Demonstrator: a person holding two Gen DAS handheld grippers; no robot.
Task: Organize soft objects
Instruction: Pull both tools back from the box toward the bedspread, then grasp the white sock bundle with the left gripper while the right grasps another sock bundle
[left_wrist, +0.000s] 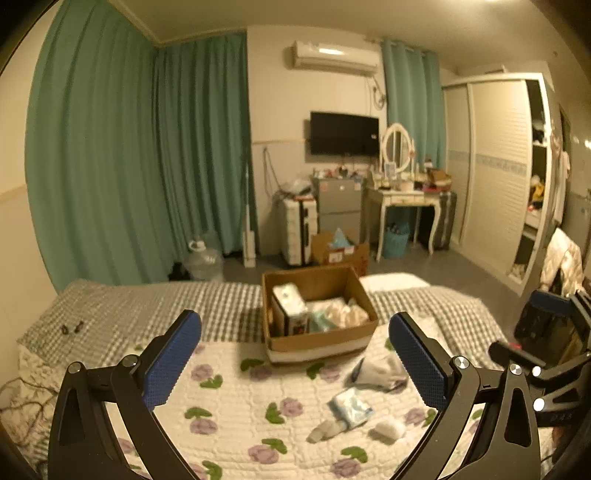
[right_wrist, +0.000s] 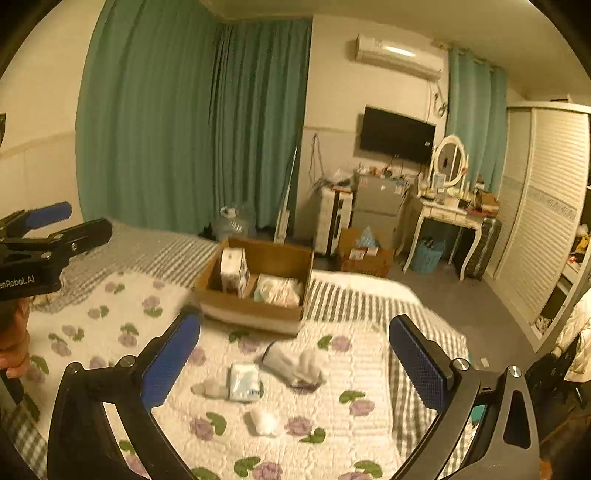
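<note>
With both grippers' jaws spread and empty, lower the right gripper (right_wrist: 293, 363) squarely over the crumpled white-grey cloth (right_wrist: 293, 363) at twelve o'clock, then pinch mid-bundle before lifting toward the open brown cardboard box (right_wrist: 255, 314).

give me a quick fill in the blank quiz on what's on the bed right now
1. The cardboard box sits on the ____.
2. Both the left gripper and the right gripper are ____ and hold nothing.
3. The tissue pack lies ____ the box, on the floral quilt.
4. The curtains are ____.

Missing words: bed; open; outside; green
</note>
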